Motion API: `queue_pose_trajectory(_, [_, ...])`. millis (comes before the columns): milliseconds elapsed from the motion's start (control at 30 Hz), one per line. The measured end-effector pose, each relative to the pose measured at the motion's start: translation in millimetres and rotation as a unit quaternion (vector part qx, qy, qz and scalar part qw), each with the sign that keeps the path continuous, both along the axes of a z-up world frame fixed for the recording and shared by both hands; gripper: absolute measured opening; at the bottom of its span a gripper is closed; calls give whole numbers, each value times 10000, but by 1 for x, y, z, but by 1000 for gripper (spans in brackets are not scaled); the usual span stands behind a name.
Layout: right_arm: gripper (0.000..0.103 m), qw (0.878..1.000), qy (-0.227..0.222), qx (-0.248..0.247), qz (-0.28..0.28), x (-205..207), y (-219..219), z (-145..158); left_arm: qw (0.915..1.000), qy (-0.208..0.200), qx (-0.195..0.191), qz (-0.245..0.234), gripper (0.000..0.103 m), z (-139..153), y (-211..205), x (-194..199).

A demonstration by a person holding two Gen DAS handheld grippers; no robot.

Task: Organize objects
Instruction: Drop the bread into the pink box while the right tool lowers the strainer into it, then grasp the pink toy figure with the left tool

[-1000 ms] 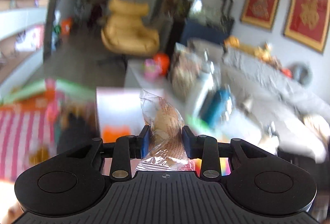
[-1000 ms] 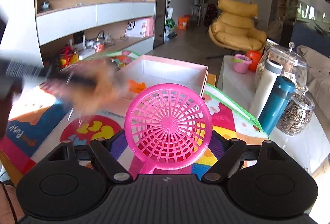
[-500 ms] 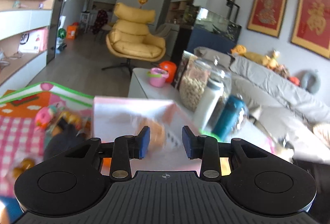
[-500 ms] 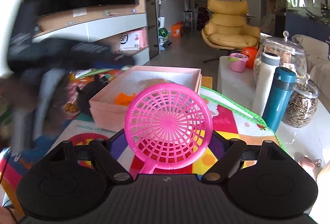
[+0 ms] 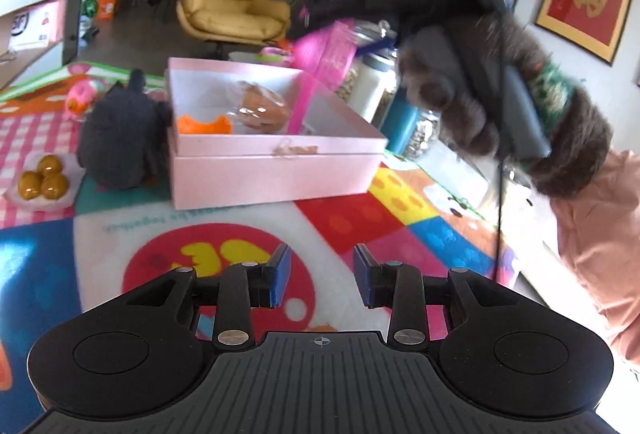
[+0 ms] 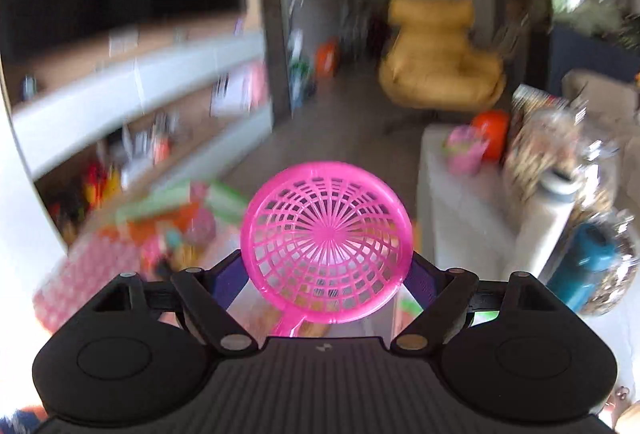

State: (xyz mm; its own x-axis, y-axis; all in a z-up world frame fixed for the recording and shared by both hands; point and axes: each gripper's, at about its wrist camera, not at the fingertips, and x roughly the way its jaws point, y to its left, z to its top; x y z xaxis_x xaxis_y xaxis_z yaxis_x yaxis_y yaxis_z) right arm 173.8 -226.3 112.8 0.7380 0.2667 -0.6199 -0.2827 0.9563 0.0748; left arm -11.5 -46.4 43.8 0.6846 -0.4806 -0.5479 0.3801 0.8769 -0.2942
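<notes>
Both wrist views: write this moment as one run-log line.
left gripper: open, empty | right gripper: jaws just opening, pink strainer between them, over pink box | wrapped snack: in box

Wrapped pastry [image 5: 262,108] now in pink box [image 5: 276,170].

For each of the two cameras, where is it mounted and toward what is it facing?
Left wrist: sits on the left hand-held gripper, looking over the play mat at the pink box; its own empty blue pads and the person's gloved right hand show.
Right wrist: sits on the right hand-held gripper, looking down the room, blurred; its fingers flank a pink strainer.
Shared: strainer, yellow armchair, teal bottle.
</notes>
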Motion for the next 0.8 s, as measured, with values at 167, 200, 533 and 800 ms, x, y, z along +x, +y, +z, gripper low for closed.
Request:
queue_pose_trajectory(167, [88, 9988, 323, 309, -176, -14, -12, -34, 9998, 44, -122, 122, 37, -3, 14, 1])
queue_pose_trajectory(200, [88, 9989, 268, 339, -177, -21, -16, -39, 9998, 68, -129, 147, 37, -4, 16, 0])
queue_pose_trajectory(533, [101, 9966, -493, 639, -179, -122, -17, -72, 9961, -526, 349, 624, 38, 5, 27, 1])
queue_pose_trajectory(800, [103, 9977, -410, 509, -180, -143, 3, -102, 9786, -612, 836, 1778, 38, 28, 94, 57])
